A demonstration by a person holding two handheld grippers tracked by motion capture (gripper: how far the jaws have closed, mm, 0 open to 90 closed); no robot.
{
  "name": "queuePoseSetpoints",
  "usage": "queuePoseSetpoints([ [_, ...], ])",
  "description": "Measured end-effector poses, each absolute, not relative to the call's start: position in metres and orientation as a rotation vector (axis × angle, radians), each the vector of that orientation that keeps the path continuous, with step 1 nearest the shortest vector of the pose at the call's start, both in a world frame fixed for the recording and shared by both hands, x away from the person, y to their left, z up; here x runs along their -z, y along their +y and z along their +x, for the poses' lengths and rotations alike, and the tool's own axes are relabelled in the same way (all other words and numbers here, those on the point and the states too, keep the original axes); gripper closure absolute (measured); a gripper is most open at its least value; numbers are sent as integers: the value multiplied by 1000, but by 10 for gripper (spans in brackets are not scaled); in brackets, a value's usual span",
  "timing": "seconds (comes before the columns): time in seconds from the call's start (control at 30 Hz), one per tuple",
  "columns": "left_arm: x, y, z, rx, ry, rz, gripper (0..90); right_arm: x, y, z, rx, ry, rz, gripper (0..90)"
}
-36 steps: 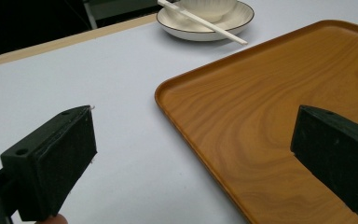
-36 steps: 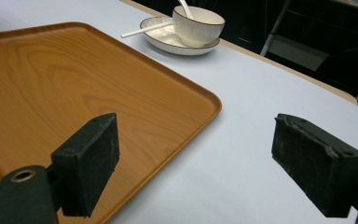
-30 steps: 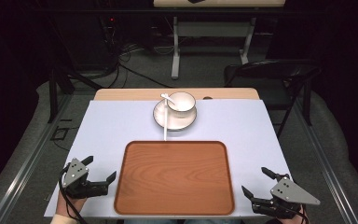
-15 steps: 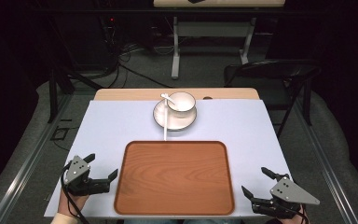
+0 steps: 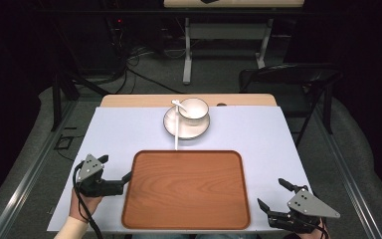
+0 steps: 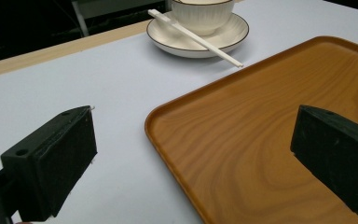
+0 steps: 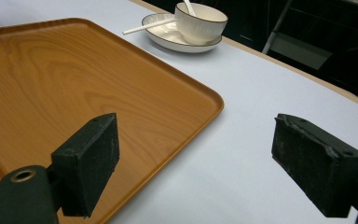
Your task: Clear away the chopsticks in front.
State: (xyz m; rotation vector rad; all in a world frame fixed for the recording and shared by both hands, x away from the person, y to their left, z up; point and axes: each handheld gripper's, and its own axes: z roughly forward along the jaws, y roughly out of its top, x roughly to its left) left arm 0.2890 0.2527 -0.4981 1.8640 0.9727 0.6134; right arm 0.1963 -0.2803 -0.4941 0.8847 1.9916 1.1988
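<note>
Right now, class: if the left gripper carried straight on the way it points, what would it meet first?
Most likely the tray's left rim: the left gripper is open, its jaws straddling that edge. Height above it is unclear.

Both tools are black: the left gripper (image 5: 115, 172) wears a grey three-cornered plate dotted with small holes, and a black cable loops off it past the left hand (image 5: 82, 200). The right gripper (image 5: 277, 194) carries the same grey plate. Up close, the jaws are chunky black blocks with matte, slightly scuffed pads (image 7: 318, 164) and a round screw hole each.
</note>
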Motion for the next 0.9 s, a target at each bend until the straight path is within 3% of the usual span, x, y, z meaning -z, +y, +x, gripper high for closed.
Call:
queuePoseSetpoints([
  [0.9,467,181,412,-464,1034,1992,0,495,-280,197,-1206,2000,888,143],
])
